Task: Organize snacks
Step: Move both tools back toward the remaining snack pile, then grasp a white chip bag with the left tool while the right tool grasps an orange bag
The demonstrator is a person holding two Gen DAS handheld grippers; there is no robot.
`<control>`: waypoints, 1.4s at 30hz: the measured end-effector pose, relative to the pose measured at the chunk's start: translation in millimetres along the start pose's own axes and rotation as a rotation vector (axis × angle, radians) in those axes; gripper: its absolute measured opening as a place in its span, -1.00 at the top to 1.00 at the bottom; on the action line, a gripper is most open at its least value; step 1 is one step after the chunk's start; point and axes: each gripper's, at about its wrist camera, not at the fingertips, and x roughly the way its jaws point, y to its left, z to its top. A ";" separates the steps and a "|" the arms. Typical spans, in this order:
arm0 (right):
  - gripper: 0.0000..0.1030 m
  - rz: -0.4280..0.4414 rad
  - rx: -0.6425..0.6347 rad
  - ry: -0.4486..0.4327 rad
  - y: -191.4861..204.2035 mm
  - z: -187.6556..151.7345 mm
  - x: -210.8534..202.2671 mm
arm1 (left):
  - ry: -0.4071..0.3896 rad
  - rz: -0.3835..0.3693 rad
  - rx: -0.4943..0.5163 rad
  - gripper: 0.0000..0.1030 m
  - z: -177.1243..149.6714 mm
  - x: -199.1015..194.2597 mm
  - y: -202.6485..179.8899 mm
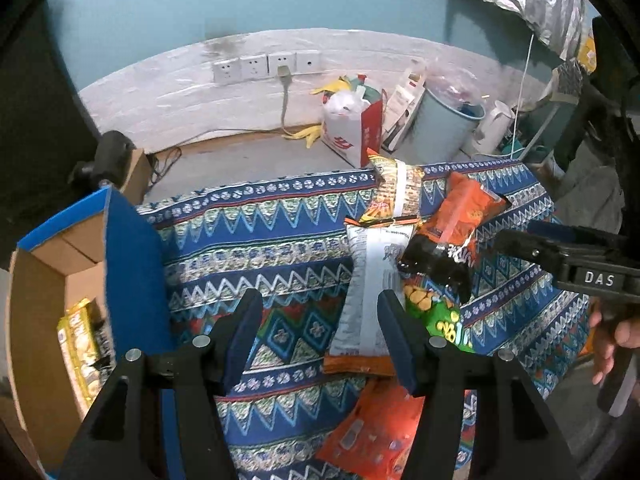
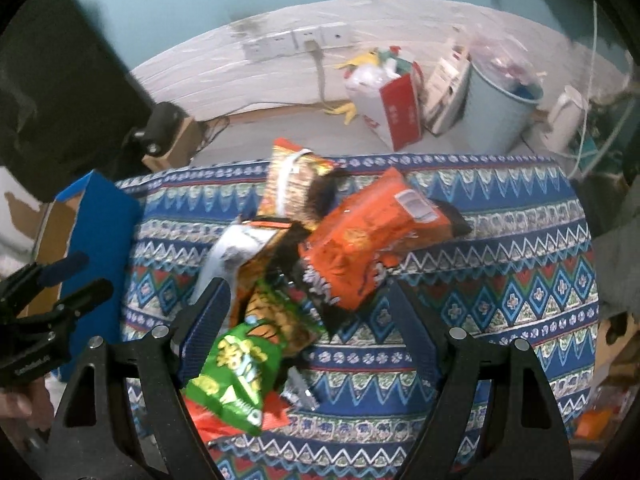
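Left wrist view puts your left gripper (image 1: pixel 320 334) over the patterned cloth (image 1: pixel 256 240), its jaws standing partly apart with nothing between the pads; bare cloth shows through the gap. The white snack packet (image 1: pixel 370 292) lies just to the right of that gap, its long axis running away from you, roughly in line with the fingers, and its near edge sits against the inner side of the right-hand finger (image 1: pixel 394 336). To take it you would need to shift right and straddle it across its narrow width.

The rest of the snacks lie in a heap on the cloth: an orange bag (image 1: pixel 460 212) on top, a striped yellow bag (image 1: pixel 396 188) at the far edge, a green bag (image 1: pixel 440 316) under the pile, and another orange packet (image 1: pixel 380 436) near you. The open cardboard box (image 1: pixel 44 304) with blue flaps stands at the left, already holding a yellow packet (image 1: pixel 78 344).

Your right gripper (image 2: pixel 308 312) hangs with its jaws wide, unclosed, the green bag (image 2: pixel 236 372) and the orange bag (image 2: pixel 368 240) lying between and beyond the fingers. That picture is blurred, so I cannot tell whether a pad touches either. The left hand is the nearer to the box, the right to the heap.
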 end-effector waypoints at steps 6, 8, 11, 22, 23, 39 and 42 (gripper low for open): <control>-0.57 -0.012 0.077 0.023 -14.8 9.2 19.7 | 0.015 -0.007 -0.009 -0.18 9.9 22.6 -0.1; -0.57 -0.023 0.098 0.025 -18.8 13.7 27.3 | 0.020 -0.009 -0.011 -0.18 14.3 30.5 -0.7; -0.57 -0.050 0.133 0.032 -25.7 18.6 38.8 | 0.028 -0.016 -0.015 -0.18 17.7 39.7 -0.8; -0.57 -0.075 0.206 0.092 -40.7 26.5 86.4 | 0.080 -0.066 0.028 -0.23 20.9 69.3 -14.2; -0.57 -0.075 0.202 0.101 -39.6 27.2 90.4 | 0.087 -0.072 0.027 -0.25 21.2 72.2 -15.8; -0.35 -0.159 -0.040 0.159 -43.2 6.5 105.9 | 0.188 -0.095 0.037 -0.26 21.4 117.5 -41.8; -0.31 -0.166 -0.059 0.152 -48.2 3.0 102.1 | 0.208 -0.089 0.033 -0.26 18.8 126.5 -43.2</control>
